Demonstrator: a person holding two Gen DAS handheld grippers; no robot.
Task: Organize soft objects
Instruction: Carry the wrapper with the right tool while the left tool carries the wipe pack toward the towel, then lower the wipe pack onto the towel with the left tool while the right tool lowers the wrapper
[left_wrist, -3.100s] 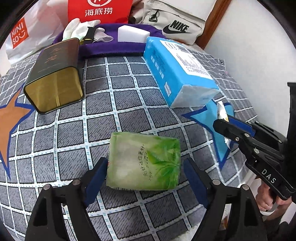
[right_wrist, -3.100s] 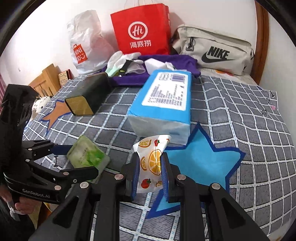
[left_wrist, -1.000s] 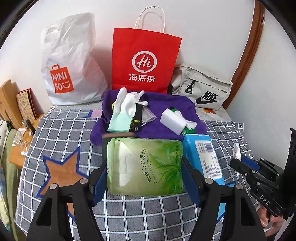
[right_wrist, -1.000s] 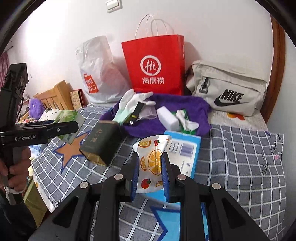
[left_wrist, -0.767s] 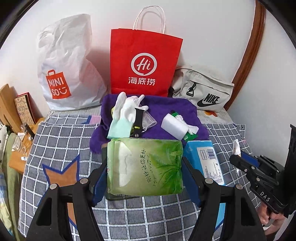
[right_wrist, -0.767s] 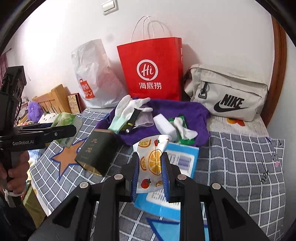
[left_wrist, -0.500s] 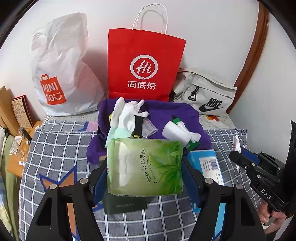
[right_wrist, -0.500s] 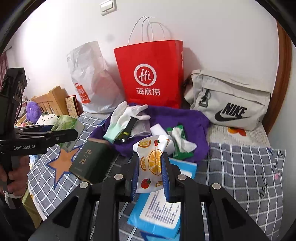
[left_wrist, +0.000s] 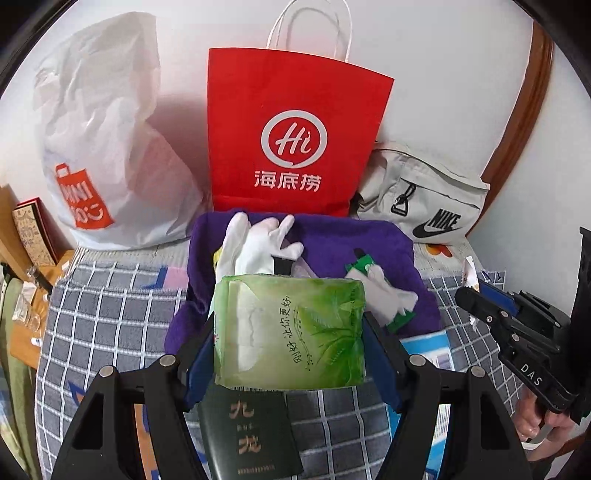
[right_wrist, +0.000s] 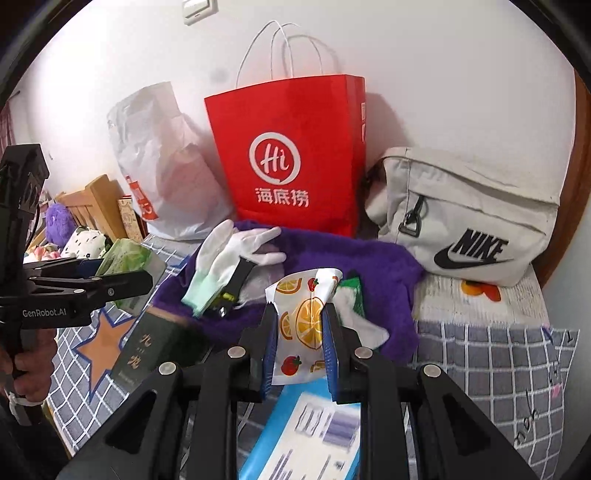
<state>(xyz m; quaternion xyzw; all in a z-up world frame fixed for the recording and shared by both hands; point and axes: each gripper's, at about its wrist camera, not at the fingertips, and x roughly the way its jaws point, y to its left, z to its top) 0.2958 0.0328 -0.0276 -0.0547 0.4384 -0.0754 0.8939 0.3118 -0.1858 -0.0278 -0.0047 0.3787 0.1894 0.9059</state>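
Observation:
My left gripper is shut on a green tissue pack, held in the air above the bed. My right gripper is shut on a small fruit-print packet, also lifted. Both hover just short of a purple towel that lies at the back of the bed with white gloves and a white-and-green wipe pack on it. In the right wrist view the left gripper shows at the left with the green tissue pack. The right gripper shows at the right edge of the left wrist view.
A red paper bag, a white plastic bag and a beige Nike bag stand against the wall behind the towel. A dark green tin and a blue tissue box lie on the checked bedcover below the grippers.
Both grippers have moved toward the wall with their packs; the bags and purple towel look closer and larger. The tin and blue box have slid down under the fingers.

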